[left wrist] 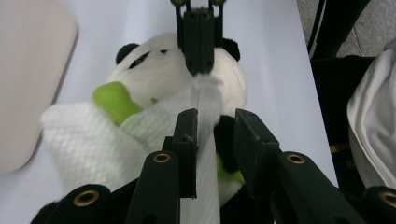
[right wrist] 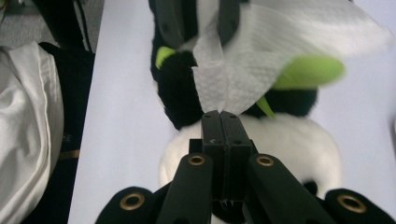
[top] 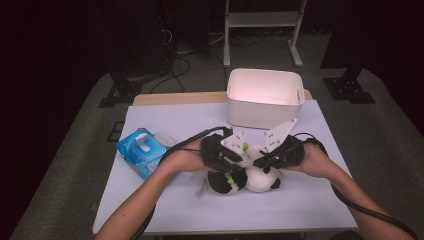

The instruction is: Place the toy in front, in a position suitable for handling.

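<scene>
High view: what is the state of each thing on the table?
White plastic bin: upright, open.
Blue wet-wipe pack: lying flat.
Black-and-white plush panda: lying down, tissue over it.
White paper tissue: pinched.
Left tool: slightly open.
Right tool: shut on tissue.

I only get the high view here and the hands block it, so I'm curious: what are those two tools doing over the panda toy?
Observer: The right tool is shut on a white tissue draped over the panda.
Operator: And the left one?
Observer: The left tool has the tissue between its jaws, which stand slightly apart.
Operator: What's that green bit?
Observer: A soft green piece on the panda, poking out from under the tissue.
</scene>
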A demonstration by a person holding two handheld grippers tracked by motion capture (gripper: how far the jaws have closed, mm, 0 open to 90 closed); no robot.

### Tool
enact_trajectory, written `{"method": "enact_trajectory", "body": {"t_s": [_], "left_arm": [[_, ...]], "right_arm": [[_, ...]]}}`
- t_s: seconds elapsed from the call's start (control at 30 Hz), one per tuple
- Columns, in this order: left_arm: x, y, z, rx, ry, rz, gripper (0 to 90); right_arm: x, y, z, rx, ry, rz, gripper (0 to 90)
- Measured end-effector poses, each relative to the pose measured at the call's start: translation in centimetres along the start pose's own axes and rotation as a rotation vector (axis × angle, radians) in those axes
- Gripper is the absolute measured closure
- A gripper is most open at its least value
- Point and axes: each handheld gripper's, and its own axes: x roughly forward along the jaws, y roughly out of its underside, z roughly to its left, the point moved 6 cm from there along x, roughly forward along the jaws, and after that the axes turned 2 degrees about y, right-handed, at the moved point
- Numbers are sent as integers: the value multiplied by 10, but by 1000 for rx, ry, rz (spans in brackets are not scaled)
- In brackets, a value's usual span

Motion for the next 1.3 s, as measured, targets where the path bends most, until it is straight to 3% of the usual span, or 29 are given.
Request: {"method": "enact_trajectory", "body": {"t_s": [0.4, 0.83, 0.93, 1.1, 1.3], "left_arm": [[-19, 10, 3, -27, -35, -16, 673], [-13, 13, 4, -37, -22, -11, 673], [-12, 12, 4, -38, -20, -10, 672], [-12, 13, 3, -44, -21, -13, 673], [-17, 20, 4, -54, -34, -16, 673]], "right_arm": [[-24, 44, -12, 107, 29, 25, 900], [-49, 103, -21, 237, 72, 59, 900], [-50, 100, -19, 240, 61, 33, 891], [-42, 70, -10, 158, 44, 13, 889], [-23, 32, -10, 70, 40, 15, 888]]}}
